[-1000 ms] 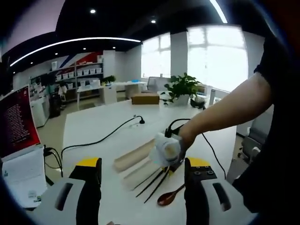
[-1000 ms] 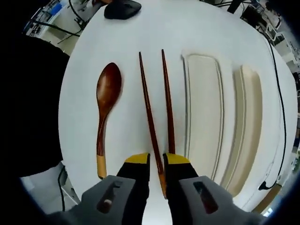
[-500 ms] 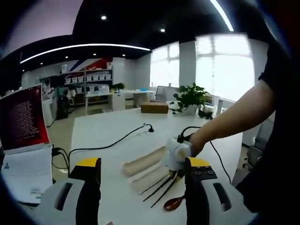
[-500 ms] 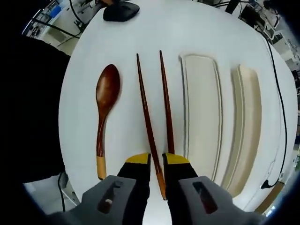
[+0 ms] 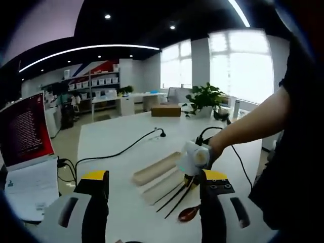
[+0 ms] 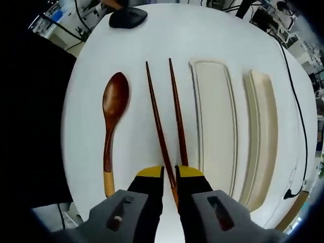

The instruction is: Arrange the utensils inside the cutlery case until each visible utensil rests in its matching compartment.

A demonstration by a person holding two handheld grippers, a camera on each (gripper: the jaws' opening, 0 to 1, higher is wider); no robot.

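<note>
- White round table (image 6: 152,35): smooth and matte, its far edge cut off by the right gripper view
- Cutlery case (image 6: 213,121): shallow cream tray, long with rounded corners, just beside the chopsticks; its lid (image 6: 263,126) lies parallel alongside
- Wooden spoon (image 6: 112,119): dark glossy bowl, pale handle tip, apart from the chopsticks
- Chopsticks (image 6: 177,114): thin, dark red-brown, tapering; thick ends hidden behind the jaws
- Right gripper (image 6: 169,174): jaws narrow, pinching one chopstick end
- Left gripper (image 5: 152,185): jaws wide, holding nothing, above the table
</note>
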